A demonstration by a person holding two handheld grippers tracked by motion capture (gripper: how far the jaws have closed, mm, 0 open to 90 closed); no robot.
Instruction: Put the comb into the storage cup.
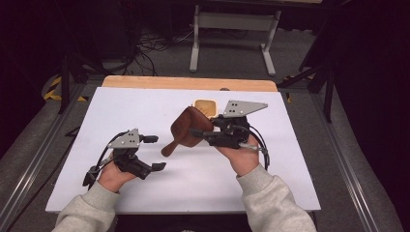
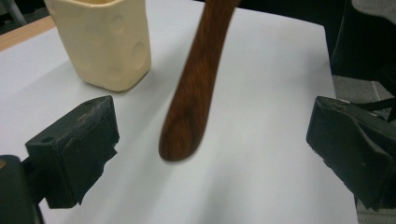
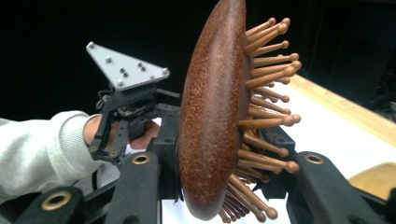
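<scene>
Right hand-held gripper [image 1: 200, 134] is closed on the oval head of a dark brown wooden hairbrush [image 1: 186, 129], lifting it clear of the white tabletop [image 1: 159, 104] near the middle, its handle slanting down toward the left hand-held gripper [image 1: 155, 152]. That left one rests low on the tabletop with its jaws spread wide and nothing between them.

From above, the brush reads only as a rounded brown shape with a narrow handle. The right gripper view brings out the rest: the smooth, speckled reddish-brown back stands on edge between the jaws, and rows of wooden pins with small ball tips [image 3: 268, 88] fan out to one side. It also shows the left hand-held gripper farther off with its grey three-cornered plate [image 3: 123, 67] and a light grey sleeve [image 3: 39, 147].

The left gripper view shows the rounded handle end [image 2: 184, 135] hanging between its wide-apart jaws without touching either, and a cream-coloured squarish cup with dimpled walls [image 2: 105, 44] standing just beyond.
</scene>
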